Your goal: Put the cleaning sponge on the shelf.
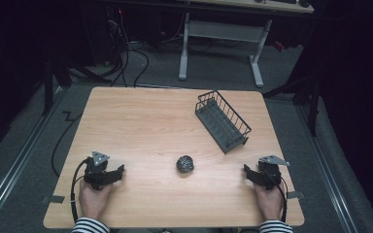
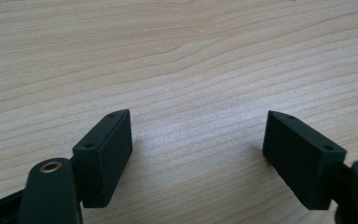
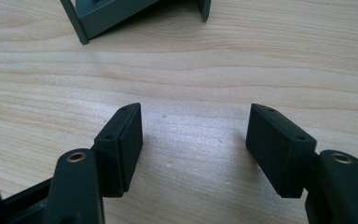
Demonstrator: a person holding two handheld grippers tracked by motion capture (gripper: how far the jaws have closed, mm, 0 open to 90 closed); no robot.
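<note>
A dark crumpled ball (image 1: 185, 164) lies on the wooden table (image 1: 141, 121), near the middle of its front half. A dark wire basket (image 1: 222, 121) stands at the back right, turned at an angle. My left gripper (image 1: 119, 172) rests at the front left in a person's hand, jaws open over bare wood (image 2: 198, 135). At the front right my right gripper (image 1: 246, 171) rests in the other hand, also open with nothing between its jaws (image 3: 196, 133). The basket's lower corner (image 3: 116, 14) shows at the top of the right gripper view.
Beyond the table's far edge stand a white desk frame (image 1: 221, 43) and loose cables (image 1: 126, 58) on the grey floor. A metal rail (image 1: 14, 165) runs along the left side. Striped sleeves (image 1: 90, 225) enter at the bottom.
</note>
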